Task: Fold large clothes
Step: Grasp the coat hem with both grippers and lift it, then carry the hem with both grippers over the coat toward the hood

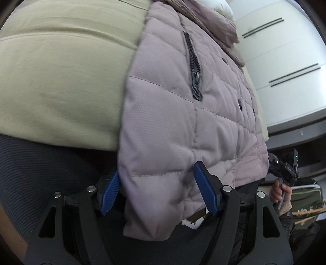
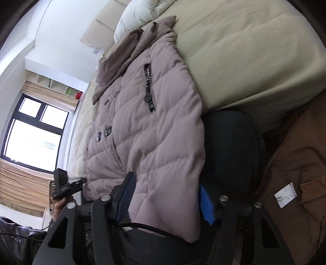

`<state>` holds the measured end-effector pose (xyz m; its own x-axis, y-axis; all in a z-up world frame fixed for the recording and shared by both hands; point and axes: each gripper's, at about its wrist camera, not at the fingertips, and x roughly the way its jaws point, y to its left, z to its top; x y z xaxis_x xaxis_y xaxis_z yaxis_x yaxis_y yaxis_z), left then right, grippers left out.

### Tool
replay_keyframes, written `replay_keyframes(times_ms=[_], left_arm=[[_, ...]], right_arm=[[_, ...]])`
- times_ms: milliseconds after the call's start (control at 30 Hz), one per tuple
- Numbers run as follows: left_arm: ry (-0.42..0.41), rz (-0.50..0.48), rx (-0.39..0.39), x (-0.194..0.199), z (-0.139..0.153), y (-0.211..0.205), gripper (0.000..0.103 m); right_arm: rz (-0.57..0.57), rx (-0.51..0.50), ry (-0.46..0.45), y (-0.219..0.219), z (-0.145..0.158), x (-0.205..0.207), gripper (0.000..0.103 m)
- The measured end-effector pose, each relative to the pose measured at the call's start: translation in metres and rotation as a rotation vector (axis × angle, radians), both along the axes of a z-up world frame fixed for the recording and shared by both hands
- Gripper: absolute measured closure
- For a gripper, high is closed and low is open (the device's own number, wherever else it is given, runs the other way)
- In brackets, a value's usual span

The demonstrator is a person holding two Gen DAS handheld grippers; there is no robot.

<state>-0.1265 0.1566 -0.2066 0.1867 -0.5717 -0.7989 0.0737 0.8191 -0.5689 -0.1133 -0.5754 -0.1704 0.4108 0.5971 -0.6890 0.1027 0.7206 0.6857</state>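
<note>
A: With blue pads spread wide, left gripper (image 1: 161, 189) straddling the hem corner of the quilted jacket (image 1: 183, 114). 1 pad (image 1: 110, 189) tucked at the jacket's outer edge, the other pad (image 1: 205, 189) lying over the front panel. Not pinched on the cloth, only flanking it.

B: Same story on the other side. Right gripper (image 2: 167, 197) gaping too, 2 blue fingers either side of the opposite hem corner. Left-hand finger (image 2: 126, 195) on top of the fabric, right-hand finger (image 2: 205, 205) half hidden behind the hanging edge. Cannot tell whether either pad actually presses the cloth.

A: Moving outward: mauve puffer spread face up along the bed (image 1: 61, 71), hem drooping over the mattress edge toward both tools. Dark pocket zipper (image 1: 193, 67) running up the panel, dark buttons (image 1: 240, 105) further across.

B: Confirmed from the right wrist view. Collar (image 2: 130, 53) at the far end, close to a white pillow (image 2: 138, 16). 2 round buttons (image 2: 104, 133) side by side mid-front. Beige sheet beyond, on the right.

A: Off to the edge, a hand (image 1: 280, 191) gripping the other tool's handle.

B: Further out here: window (image 2: 34, 132) with tan curtains (image 2: 22, 183), brown garment (image 2: 295, 173) with a white tag (image 2: 285, 193) low on the right.
</note>
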Motion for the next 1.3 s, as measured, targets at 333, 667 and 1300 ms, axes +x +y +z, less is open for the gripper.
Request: replay_keyframes(times_ms=[333,667,1300], left_arm=[[0.059,-0.064,-0.04,-0.002,-0.02,-0.016,0.058],[0.003,-0.038,-0.271,-0.003,0.031,-0.012,0.094],[-0.366,0.224,-0.643,0.218,0.172,0.032,0.094]], right_arm=[[0.065,0.039,0.052,0.007,-0.007,0.007,0.048],[0.101,0.034,-0.064,0.027,0.025,0.02,0.09],[-0.125,-0.009,-0.549,-0.007,0.164,0.188,0.092]])
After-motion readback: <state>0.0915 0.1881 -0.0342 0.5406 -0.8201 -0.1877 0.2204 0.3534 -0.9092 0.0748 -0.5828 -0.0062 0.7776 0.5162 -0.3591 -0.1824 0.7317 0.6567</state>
